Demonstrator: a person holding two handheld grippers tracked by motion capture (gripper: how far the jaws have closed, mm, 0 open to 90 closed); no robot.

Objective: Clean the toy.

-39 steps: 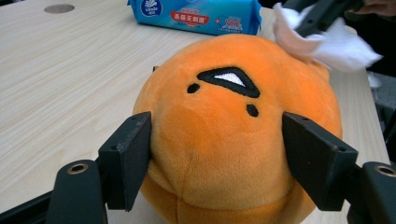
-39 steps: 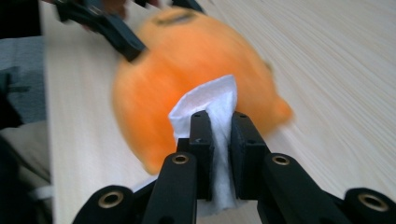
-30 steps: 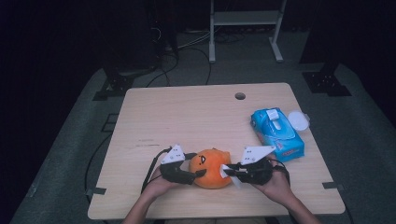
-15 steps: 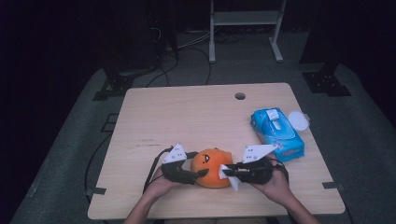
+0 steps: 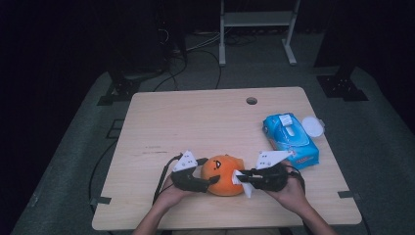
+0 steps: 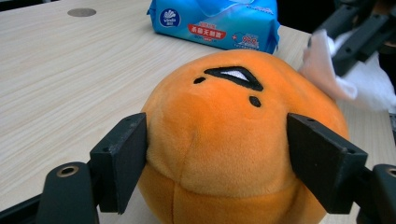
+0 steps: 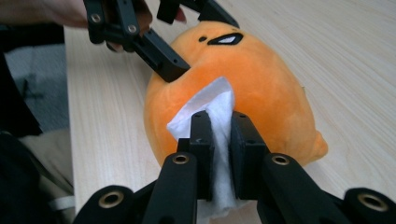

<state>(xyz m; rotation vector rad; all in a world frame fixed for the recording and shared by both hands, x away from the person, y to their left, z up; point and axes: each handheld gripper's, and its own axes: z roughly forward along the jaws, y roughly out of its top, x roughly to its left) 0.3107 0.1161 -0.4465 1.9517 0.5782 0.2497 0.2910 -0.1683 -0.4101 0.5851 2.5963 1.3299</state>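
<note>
Since a second ago little has shifted on the counter except the left gripper, whose jaws have just been opening around the orange plush ball; they flank its sides, though whether the pads still press is hard to tell. The plush sits at the near edge, soft, light and squashy, so a hold low across its middle should suit. The right gripper is closed on a white wipe touching the plush. The blue wipes pack lies right.
</note>
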